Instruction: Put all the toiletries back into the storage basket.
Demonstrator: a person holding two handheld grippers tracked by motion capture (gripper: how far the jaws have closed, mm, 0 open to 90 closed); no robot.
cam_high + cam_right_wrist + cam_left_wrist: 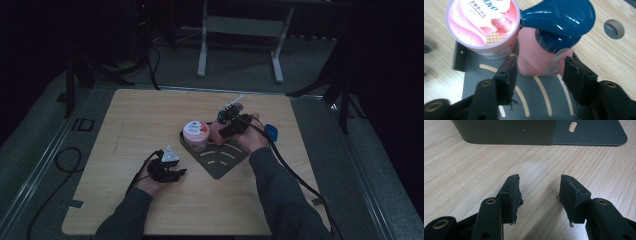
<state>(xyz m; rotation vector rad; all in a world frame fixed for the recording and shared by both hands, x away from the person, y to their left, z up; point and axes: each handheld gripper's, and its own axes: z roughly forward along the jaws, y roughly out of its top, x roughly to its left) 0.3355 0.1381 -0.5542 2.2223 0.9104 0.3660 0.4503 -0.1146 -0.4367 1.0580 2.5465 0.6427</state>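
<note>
A pink bottle (534,50) with a dark blue pump head (559,17) stands on a dark grey slotted rack (534,105), right beside a pink ice-cream tub (482,25). My right gripper (539,66) has one jaw on each side of the bottle's lower body, both against it. In the high view the bottle (216,132) and tub (195,134) sit at the rack's (220,160) far end, with the right gripper (227,127) at the bottle. The left gripper (176,172) rests low over bare wood left of the rack. Its jaws (540,185) stand apart with nothing between them, facing the rack's upright wall (506,132).
A small blue object (270,132) lies on the table just right of the right hand. A round hole (614,28) is cut in the tabletop beyond the bottle. Cables trail from both grippers toward the table's near edge. A metal frame (240,30) stands behind the table.
</note>
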